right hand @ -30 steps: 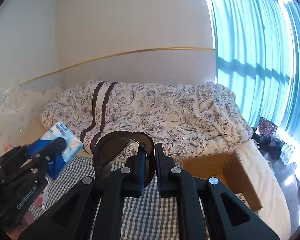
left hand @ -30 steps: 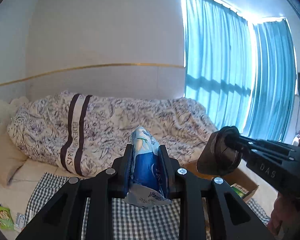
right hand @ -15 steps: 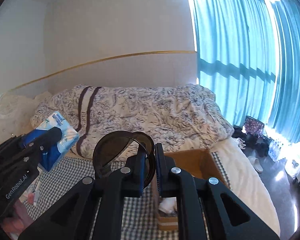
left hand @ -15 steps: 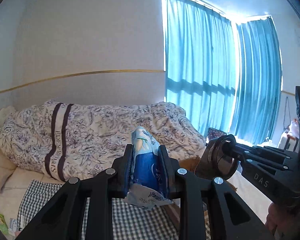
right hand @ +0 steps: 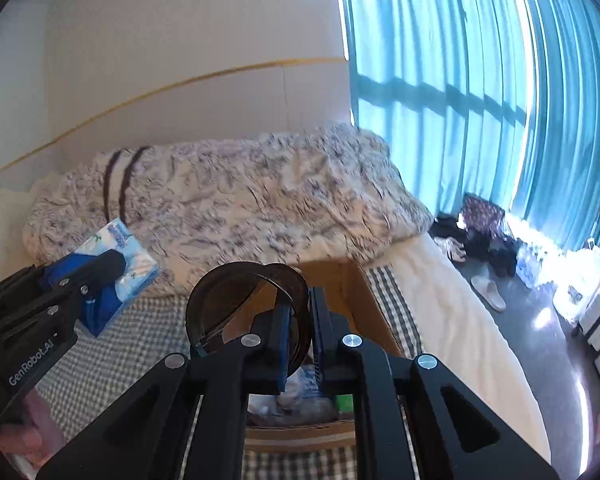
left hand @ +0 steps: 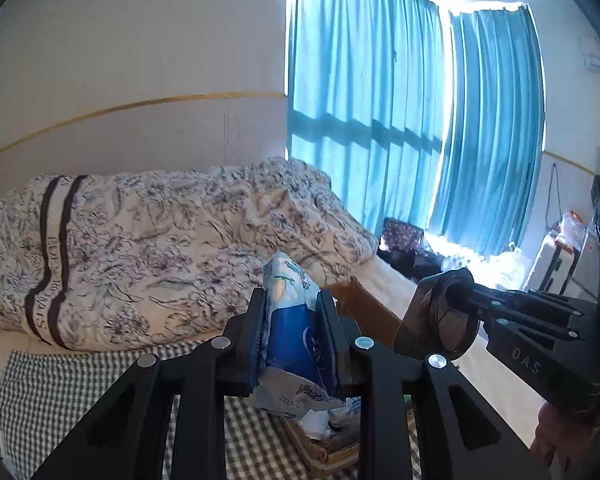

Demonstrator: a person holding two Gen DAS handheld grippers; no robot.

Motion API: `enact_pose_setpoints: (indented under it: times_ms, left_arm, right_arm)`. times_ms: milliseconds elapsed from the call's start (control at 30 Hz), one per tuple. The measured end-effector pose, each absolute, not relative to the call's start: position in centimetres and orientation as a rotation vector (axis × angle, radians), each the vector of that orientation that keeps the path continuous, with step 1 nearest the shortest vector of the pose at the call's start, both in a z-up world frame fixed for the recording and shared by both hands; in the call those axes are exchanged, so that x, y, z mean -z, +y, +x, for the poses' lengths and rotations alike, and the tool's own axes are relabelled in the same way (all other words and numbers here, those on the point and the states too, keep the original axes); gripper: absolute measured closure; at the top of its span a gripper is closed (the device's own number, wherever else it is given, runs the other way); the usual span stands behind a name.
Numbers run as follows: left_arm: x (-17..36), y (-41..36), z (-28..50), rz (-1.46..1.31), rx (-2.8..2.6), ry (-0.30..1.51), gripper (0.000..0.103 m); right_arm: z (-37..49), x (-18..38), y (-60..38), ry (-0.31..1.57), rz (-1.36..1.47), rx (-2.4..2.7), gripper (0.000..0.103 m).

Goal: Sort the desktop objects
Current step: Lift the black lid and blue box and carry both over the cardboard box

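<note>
My left gripper point(left hand: 292, 300) is shut on a blue and white tissue pack point(left hand: 292, 320), held upright in the air. The same tissue pack point(right hand: 116, 264) shows at the left of the right wrist view, in the left gripper point(right hand: 100, 268). My right gripper point(right hand: 300, 312) is shut on a pair of dark sunglasses point(right hand: 236, 300), whose lenses stick out to the left of the fingers. In the left wrist view the sunglasses point(left hand: 440, 320) hang at the right. Both grippers hover over an open cardboard box point(right hand: 364, 304) with several items inside.
The box point(left hand: 360, 304) stands on a checked cloth point(left hand: 60, 392) on a bed. A floral duvet point(left hand: 160, 248) is heaped behind. Blue curtains point(right hand: 480, 80) cover the window on the right. Slippers point(right hand: 488, 288) and bags lie on the dark floor at the right.
Both views have swung to the right and the box has come nearer beneath the grippers. Each gripper still holds its object as before.
</note>
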State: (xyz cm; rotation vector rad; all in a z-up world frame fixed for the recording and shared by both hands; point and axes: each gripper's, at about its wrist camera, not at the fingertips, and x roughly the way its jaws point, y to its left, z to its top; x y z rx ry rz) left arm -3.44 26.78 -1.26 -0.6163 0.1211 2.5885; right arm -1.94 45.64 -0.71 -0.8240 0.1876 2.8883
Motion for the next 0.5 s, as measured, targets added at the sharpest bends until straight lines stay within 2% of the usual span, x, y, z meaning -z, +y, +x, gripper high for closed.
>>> enact_pose_setpoints:
  times_ms: [500]
  left_arm:
    - [10.3, 32.9, -8.5, -0.836, -2.498, 0.198, 0.078]
  right_arm:
    - [-6.1, 9.7, 50.7, 0.237, -1.023, -2.828, 0.092]
